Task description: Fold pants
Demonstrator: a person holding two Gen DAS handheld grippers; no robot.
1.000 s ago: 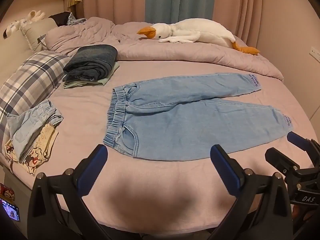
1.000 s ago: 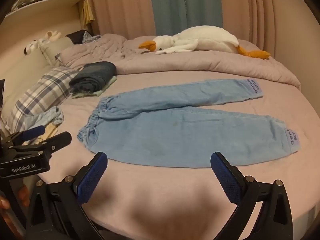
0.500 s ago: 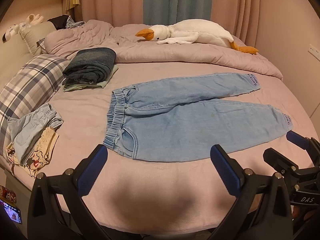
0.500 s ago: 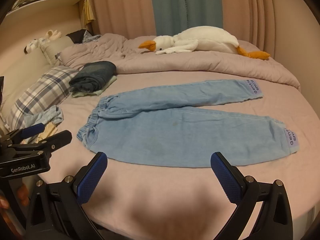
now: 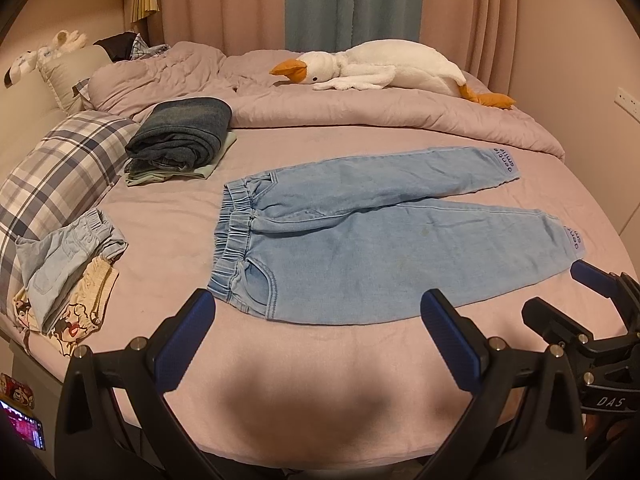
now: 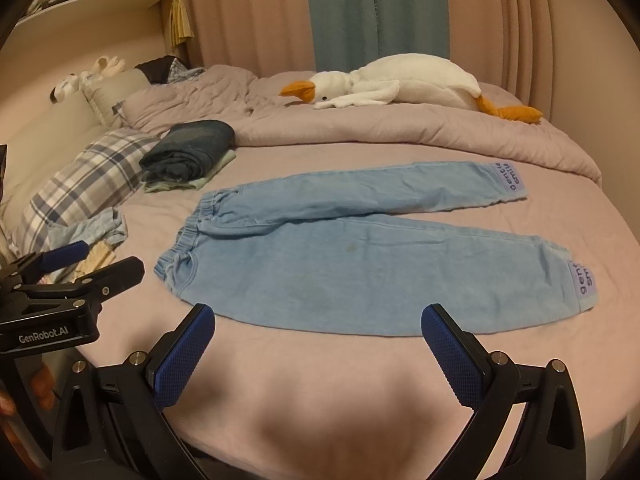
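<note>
Light blue denim pants (image 5: 360,240) lie flat on the pink bed, waistband to the left, both legs spread to the right; they also show in the right wrist view (image 6: 360,256). My left gripper (image 5: 318,322) is open and empty, just short of the pants' near edge by the waistband. My right gripper (image 6: 318,330) is open and empty, just short of the near leg's edge. The right gripper also shows in the left wrist view (image 5: 560,300), near the leg cuff. The left gripper also shows in the right wrist view (image 6: 96,260).
A folded dark jeans stack (image 5: 180,140) sits at the back left. A plaid pillow (image 5: 52,176) and a small clothes pile (image 5: 68,268) lie at the left edge. A plush goose (image 5: 384,68) rests on the bunched duvet (image 5: 360,116) behind.
Both grippers have moved slightly forward toward the pants. Both stay open.
</note>
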